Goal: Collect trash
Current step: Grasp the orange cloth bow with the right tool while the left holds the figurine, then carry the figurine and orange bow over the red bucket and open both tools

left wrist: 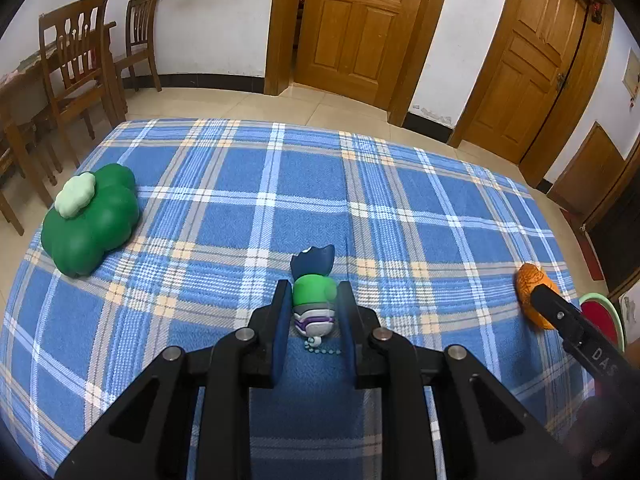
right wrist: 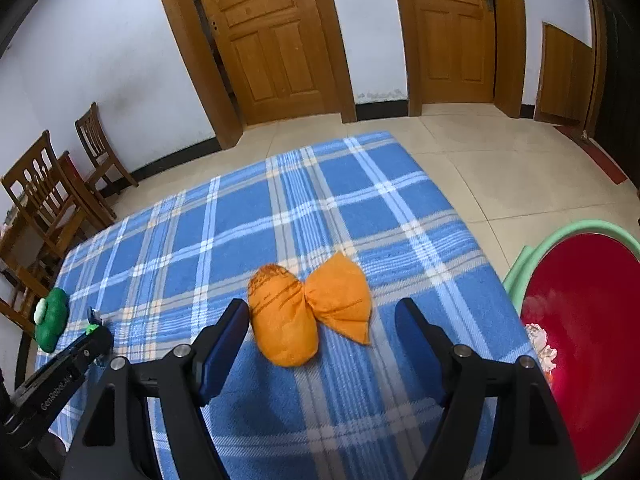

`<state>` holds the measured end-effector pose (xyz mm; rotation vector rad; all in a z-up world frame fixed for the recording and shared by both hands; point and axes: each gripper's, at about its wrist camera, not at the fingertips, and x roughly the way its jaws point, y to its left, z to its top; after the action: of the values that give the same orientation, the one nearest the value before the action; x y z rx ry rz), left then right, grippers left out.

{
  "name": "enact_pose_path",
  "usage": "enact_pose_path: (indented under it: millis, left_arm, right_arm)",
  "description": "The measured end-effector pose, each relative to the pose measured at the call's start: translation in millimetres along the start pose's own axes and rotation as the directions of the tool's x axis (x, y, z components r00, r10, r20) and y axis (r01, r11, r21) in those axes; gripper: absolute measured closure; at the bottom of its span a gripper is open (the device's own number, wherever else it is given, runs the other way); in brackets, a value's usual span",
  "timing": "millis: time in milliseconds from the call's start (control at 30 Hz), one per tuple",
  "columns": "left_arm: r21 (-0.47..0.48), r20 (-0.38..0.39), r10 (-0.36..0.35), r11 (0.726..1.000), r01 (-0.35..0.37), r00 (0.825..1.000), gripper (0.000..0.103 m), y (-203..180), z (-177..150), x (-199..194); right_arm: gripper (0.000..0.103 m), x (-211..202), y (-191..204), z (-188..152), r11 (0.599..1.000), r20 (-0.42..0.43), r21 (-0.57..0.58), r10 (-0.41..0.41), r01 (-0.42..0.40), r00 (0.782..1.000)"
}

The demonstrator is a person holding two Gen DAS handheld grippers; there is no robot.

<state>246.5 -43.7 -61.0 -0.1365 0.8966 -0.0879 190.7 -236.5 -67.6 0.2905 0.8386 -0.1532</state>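
Your left hand-held gripper [left wrist: 314, 312] fills the bottom of the left wrist view, its blue pads close on either side of a small toy figure [left wrist: 314, 300] with a green body, dark blue head and striped grey base. Whether the pads actually press the toy or only flank it, you cannot tell from this angle. The toy lies on the bench [left wrist: 240, 200], which is covered in a blue plaid cloth. At the right edge of that view your right hand-held gripper [left wrist: 560, 312] reaches in, and the letters "DAS" can be read on its black arm.

In the right wrist view your right hand-held gripper [right wrist: 322, 344] is spread wide, its fingers apart on either side of an orange wrapper [right wrist: 308, 312] twisted like a bow. The wrapper lies on the cloth, its left lobe just beside the left pad and its right lobe well short of the right pad. On your left gripper's arm, seen at lower left, you can read "GenRobot.AI".

Only the right wrist view shows the red bin [right wrist: 584, 340] with its pale green rim properly, standing just off the bench's right edge with a crumpled scrap [right wrist: 542, 346] inside. Only the left wrist view shows the green cloud-shaped cushion [left wrist: 92, 220] large, at the bench's far left; the other view has it small in the corner.
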Motion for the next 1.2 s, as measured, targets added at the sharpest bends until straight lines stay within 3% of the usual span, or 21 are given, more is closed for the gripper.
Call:
enact_pose_path:
  millis: [200, 333, 433, 833, 1200]
  left_arm:
    - [0.0, 0.0, 0.0, 1.0, 0.0, 1.0, 0.081, 0, 0, 0]
    - [0.0, 0.0, 0.0, 1.0, 0.0, 1.0, 0.081, 0, 0, 0]
    - [-0.001, 0.0, -0.002, 1.0, 0.002, 1.0, 0.081, 1, 0, 0]
    - [-0.004, -0.001, -0.029, 1.0, 0.029, 1.0, 0.08, -2, 0, -2]
    - [0.023, 0.015, -0.091, 0.996, 0.091, 0.996, 0.081, -23, -2, -14]
  right_arm:
    - [0.044, 2, 11, 0, 0.999, -0.007, -0.046, -0.01, 0.01, 1.0]
    - [0.062, 2, 17, -1, 0.998, -0.012, -0.067, 0.004, -0.005, 1.0]
    - [0.068, 0, 20, -4, 0.996, -0.017, -0.085, 0.013, -0.015, 1.0]
    - [0.069, -35, 8, -15, 0.996, -0.011, -0.048, 0.076, -0.076, 0.997]
    - [0.069, -87, -35, -27, 0.998, 0.04, 0.02, 0.064, -0.065, 0.997]
